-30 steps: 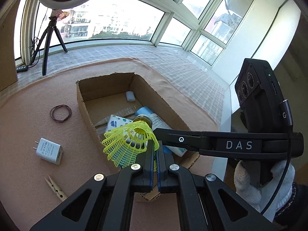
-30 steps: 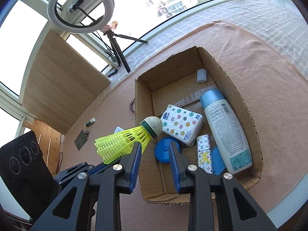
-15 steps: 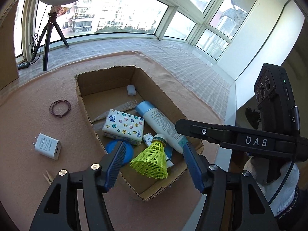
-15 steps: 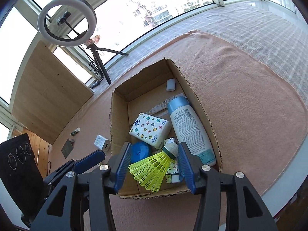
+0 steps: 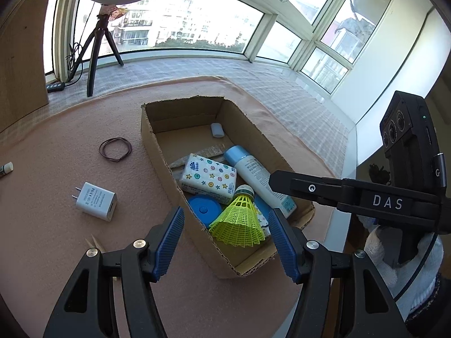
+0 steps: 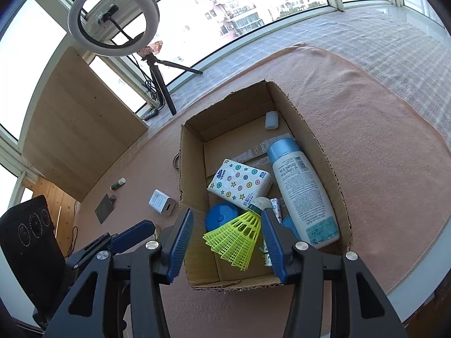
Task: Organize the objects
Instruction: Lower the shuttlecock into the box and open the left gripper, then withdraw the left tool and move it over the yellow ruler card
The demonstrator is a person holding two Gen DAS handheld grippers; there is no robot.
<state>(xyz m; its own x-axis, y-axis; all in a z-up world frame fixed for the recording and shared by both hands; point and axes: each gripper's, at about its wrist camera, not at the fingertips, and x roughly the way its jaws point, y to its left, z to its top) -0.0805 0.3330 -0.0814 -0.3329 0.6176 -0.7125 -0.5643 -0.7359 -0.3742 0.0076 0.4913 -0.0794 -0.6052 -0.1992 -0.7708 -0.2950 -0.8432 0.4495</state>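
A yellow shuttlecock (image 5: 239, 219) (image 6: 236, 239) lies in the near end of an open cardboard box (image 5: 157, 152) (image 6: 191, 174). Beside it in the box are a tissue pack (image 5: 208, 177) (image 6: 239, 183), a white bottle with a blue cap (image 5: 256, 171) (image 6: 301, 194), a blue round lid (image 5: 204, 208) (image 6: 221, 219) and a small white cap (image 5: 217, 129) (image 6: 271, 120). My left gripper (image 5: 225, 242) is open and empty above the box's near end. My right gripper (image 6: 227, 242) is open and empty over the same end; its body shows in the left wrist view (image 5: 352, 194).
On the pink mat left of the box lie a white charger plug (image 5: 95, 201) (image 6: 162, 202), a rubber band (image 5: 115, 148), a wooden clothespin (image 5: 94, 243) and a small tube (image 5: 6, 169). A ring light on a tripod (image 5: 98, 45) (image 6: 157, 79) stands at the back by the windows.
My left gripper opened and let go of the shuttlecock, which dropped into the box. Both grippers have pulled back and up from the box.
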